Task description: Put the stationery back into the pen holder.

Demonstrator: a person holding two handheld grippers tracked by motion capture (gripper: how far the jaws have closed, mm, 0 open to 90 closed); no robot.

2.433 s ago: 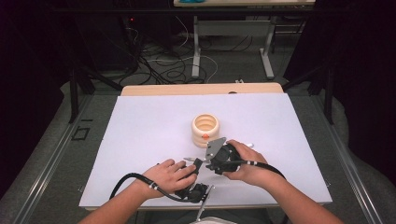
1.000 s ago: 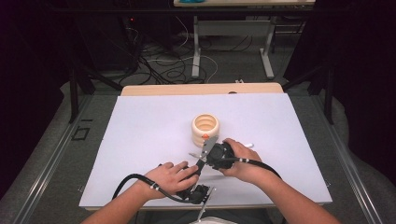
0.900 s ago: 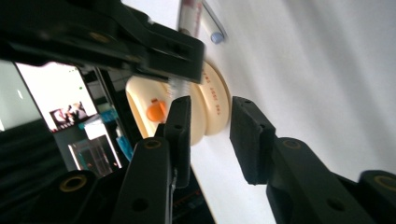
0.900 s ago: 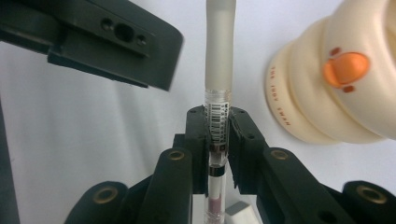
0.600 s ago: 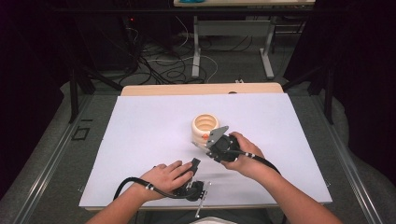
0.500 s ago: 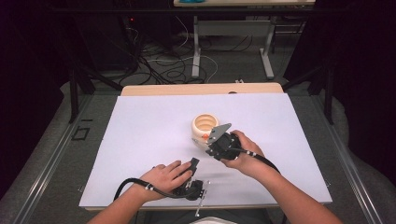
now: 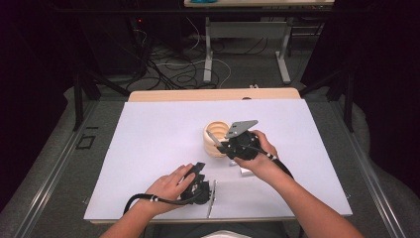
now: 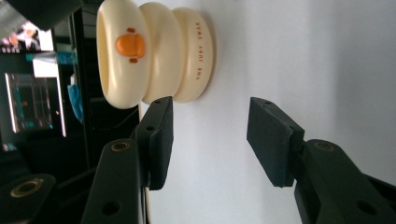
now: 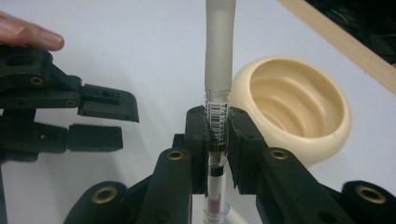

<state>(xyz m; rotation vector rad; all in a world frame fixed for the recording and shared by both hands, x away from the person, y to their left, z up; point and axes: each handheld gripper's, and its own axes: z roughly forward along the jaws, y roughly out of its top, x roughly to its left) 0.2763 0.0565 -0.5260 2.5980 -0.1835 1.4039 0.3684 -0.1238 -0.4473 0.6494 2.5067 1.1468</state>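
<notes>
A cream ribbed cup (image 7: 216, 139) stands upright near the middle of the white table top (image 7: 148, 129). My right gripper (image 7: 226, 145) hovers just right of the cup, shut on a slim clear pen (image 9: 219, 51) with a frosted cap and a barcode label. The pen's tip (image 7: 213, 138) reaches over the cup's mouth. Closer to the front edge, my left gripper (image 7: 198, 171) is apart from the pen. Its jaws have just been opening, with nothing between them. In the left gripper view, the left gripper (image 8: 209, 140) faces the cup (image 8: 154, 56), which bears an orange duck mark.
A small pale piece (image 7: 245, 171) lies on the table under my right hand. A wooden strip (image 7: 213, 94) runs along the table's far edge. Cables and table legs (image 7: 208, 54) are on the floor beyond. The left gripper (image 9: 95, 122) shows at the left of the right gripper view.
The two grippers were together near the cup; the left one has let go and drawn back toward the front edge. The right one has lifted the pen toward the cup's mouth.
</notes>
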